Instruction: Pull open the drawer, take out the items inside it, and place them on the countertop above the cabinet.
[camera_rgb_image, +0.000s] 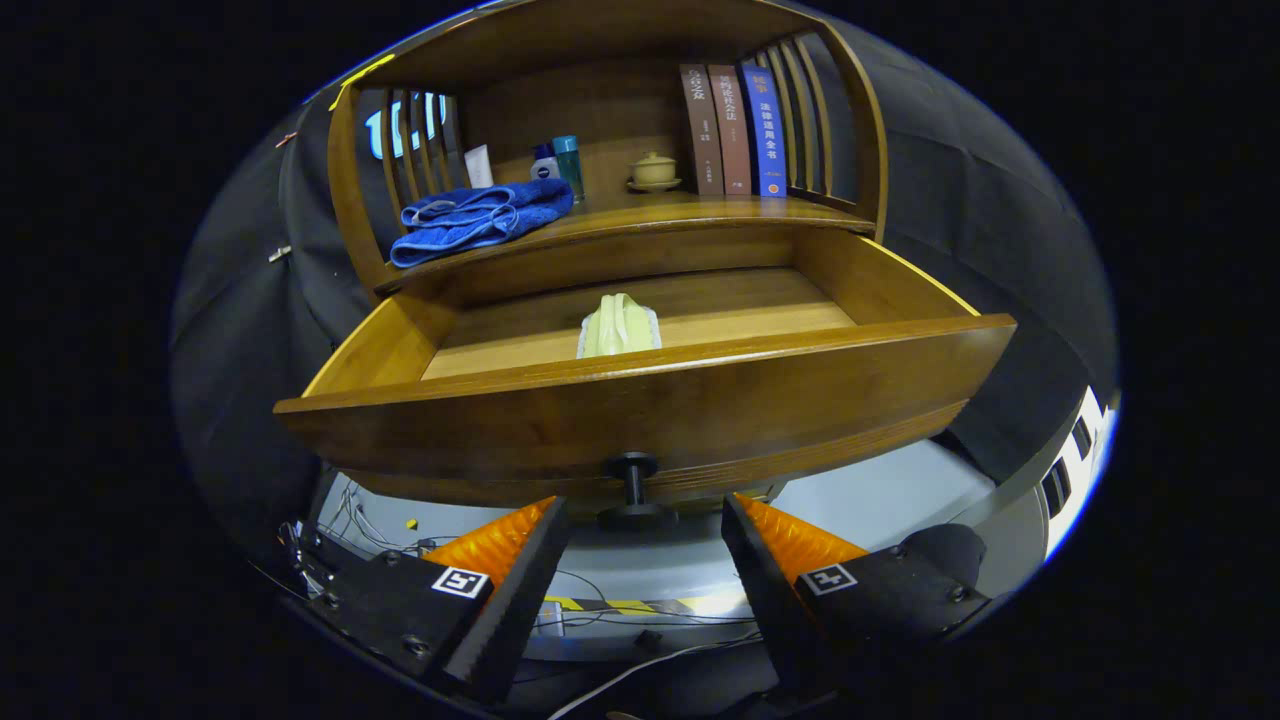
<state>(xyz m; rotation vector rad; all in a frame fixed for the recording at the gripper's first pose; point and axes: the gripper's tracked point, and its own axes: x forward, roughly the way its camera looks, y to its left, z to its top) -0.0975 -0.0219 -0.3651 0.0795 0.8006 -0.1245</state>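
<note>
Drawer (640, 400) is standing pulled out, knob (632, 490) sitting between gripper (640, 560) fingers w/ gaps both sides, so gripper's released. Green item (620, 326) is lying inside drawer, above & beyond knob, long axis pointing away from gripper; countertop (700, 212) higher still

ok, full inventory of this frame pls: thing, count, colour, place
cabinet: 1, brown wood, beyond the gripper
drawer: 1, brown wood, pulled open
knob: 1, black, on the drawer front, between the gripper's fingers, untouched
pale green item: 1, pale green on white, inside the drawer, middle
towel: 1, blue, folded on the countertop above the drawer
bottles and tube: about 3, white, blue and teal, behind the towel
lidded cup: 1, cream, on a saucer beside the books
books: 3, two brown, one blue, upright
cables: several, on the floor under the drawer
gripper: 1, fingers open either side of the knob
</note>
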